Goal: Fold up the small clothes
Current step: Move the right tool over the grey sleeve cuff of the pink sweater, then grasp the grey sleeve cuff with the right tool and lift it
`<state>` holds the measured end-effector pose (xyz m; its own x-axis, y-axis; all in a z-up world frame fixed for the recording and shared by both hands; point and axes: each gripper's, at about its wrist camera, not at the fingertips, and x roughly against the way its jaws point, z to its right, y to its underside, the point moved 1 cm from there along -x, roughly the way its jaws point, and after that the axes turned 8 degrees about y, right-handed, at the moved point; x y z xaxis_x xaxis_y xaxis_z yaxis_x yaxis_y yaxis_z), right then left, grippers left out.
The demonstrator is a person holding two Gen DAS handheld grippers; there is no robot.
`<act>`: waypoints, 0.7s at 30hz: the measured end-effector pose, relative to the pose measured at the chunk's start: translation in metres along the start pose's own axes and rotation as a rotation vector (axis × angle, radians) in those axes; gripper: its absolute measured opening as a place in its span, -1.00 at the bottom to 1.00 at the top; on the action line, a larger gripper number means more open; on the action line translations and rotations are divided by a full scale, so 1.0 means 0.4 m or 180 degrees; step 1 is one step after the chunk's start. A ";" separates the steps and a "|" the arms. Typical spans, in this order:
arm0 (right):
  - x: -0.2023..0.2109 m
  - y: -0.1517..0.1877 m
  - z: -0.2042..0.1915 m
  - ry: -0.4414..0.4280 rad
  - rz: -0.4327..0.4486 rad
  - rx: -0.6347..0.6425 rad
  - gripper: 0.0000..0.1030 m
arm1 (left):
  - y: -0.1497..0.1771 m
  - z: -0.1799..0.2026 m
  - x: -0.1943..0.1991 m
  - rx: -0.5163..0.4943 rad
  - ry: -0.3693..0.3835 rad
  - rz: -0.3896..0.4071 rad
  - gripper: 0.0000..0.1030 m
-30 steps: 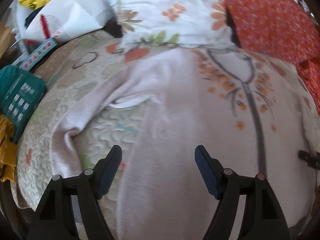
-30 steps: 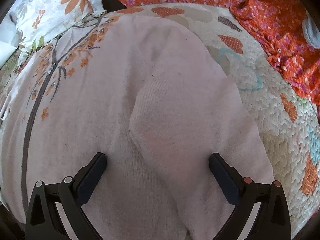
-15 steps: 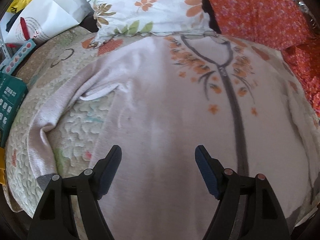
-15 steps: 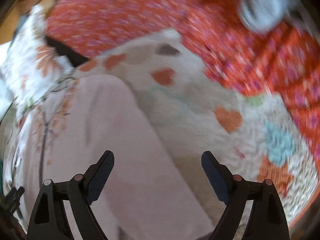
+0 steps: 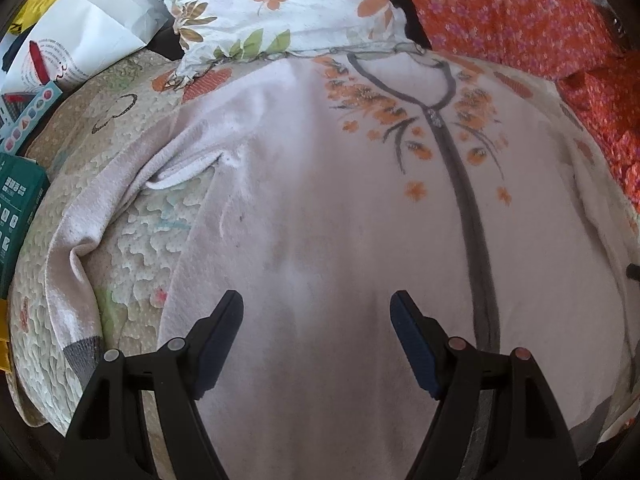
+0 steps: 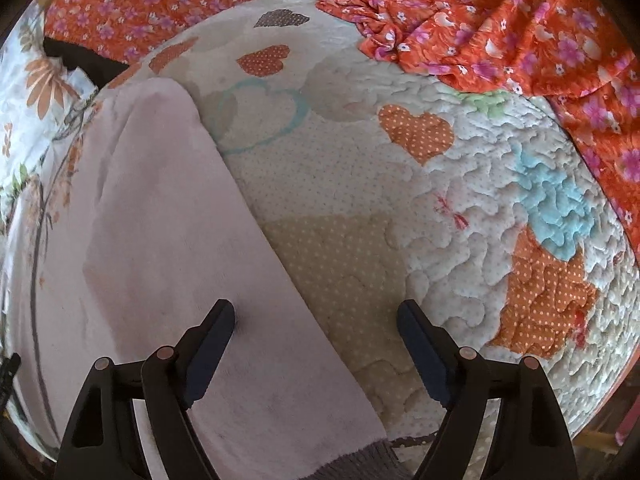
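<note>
Now I hold both the left gripper [image 5: 316,340] and right gripper [image 6: 316,346], narrowing, open and empty; next, pinch the cardigan's [image 5: 320,208] spread sleeve [image 5: 76,248] cuff, folding inward.

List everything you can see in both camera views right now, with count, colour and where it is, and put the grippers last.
Zip-up top: one, pale pink with orange flowers and a grey zip, spread flat on the quilt; one sleeve lies out at the left in the left wrist view.
Quilt: one, cream with orange and blue patches, under the top.
Floral pillow: one, white with orange flowers, beyond the top's collar.
Orange fabric: red-orange with pink flowers, count unclear, bunched along the quilt's far edge.
Green box: one, at the left edge.
White paper bag: one, far left corner.
Left hand-held gripper: black, open above the top's body.
Right hand-held gripper: black, open over the top's edge, jaws just narrowed, nothing gripped.
</note>
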<state>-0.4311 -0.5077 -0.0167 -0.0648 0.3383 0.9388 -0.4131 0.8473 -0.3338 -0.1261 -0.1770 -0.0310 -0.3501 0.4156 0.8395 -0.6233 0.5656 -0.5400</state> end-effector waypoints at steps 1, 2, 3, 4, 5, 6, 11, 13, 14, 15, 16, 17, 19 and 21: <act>0.002 0.009 0.001 0.0042 0.0038 0.0038 0.69 | 0.004 0.003 -0.003 -0.0020 -0.0007 -0.0009 0.46; -0.001 0.008 -0.008 0.0089 0.0073 0.0084 0.69 | 0.007 0.006 -0.006 -0.0040 -0.0012 -0.0021 0.46; 0.000 0.011 -0.015 0.0119 0.0095 0.0105 0.68 | 0.011 0.010 -0.009 -0.0057 -0.0010 -0.0035 0.46; 0.002 0.012 -0.021 0.0132 0.0126 0.0105 0.59 | 0.015 0.013 -0.013 -0.0066 0.0001 -0.0052 0.46; 0.004 0.012 -0.026 0.0131 0.0154 0.0116 0.43 | 0.018 0.015 -0.019 -0.0070 0.0018 -0.0082 0.46; 0.007 0.015 -0.036 0.0139 0.0181 0.0159 0.33 | 0.022 0.016 -0.026 -0.0063 0.0037 -0.0112 0.46; 0.035 0.018 -0.073 -0.0066 0.0231 0.0306 -0.84 | 0.027 0.012 -0.034 -0.0027 0.0043 -0.0121 0.55; 0.044 0.009 -0.053 -0.0102 0.0252 0.0205 -0.86 | 0.026 0.006 -0.037 0.0030 0.0086 -0.0140 0.56; 0.045 0.004 -0.044 -0.0095 0.0277 0.0140 -0.87 | 0.025 0.002 -0.038 0.0057 0.0101 -0.0148 0.58; 0.049 -0.007 -0.024 -0.0051 0.0308 0.0047 -0.88 | 0.025 -0.002 -0.039 0.0081 0.0111 -0.0157 0.58; 0.051 -0.016 -0.006 0.0009 0.0338 -0.0029 -0.88 | 0.026 -0.003 -0.040 0.0096 0.0118 -0.0162 0.59; 0.056 -0.026 0.022 0.0163 0.0401 -0.0139 -0.88 | 0.025 -0.004 -0.041 0.0106 0.0126 -0.0164 0.60; 0.059 -0.046 0.076 0.0491 0.0519 -0.0346 -0.86 | 0.027 -0.003 -0.043 0.0105 0.0113 -0.0162 0.60; 0.054 -0.059 0.149 0.0637 0.0533 -0.0681 -0.70 | 0.026 -0.004 -0.044 0.0097 0.0104 -0.0164 0.61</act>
<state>-0.4770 -0.5447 0.0165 0.0728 0.5358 0.8412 -0.2102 0.8327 -0.5122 -0.1253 -0.1771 -0.0515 -0.2943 0.4099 0.8634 -0.6611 0.5650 -0.4936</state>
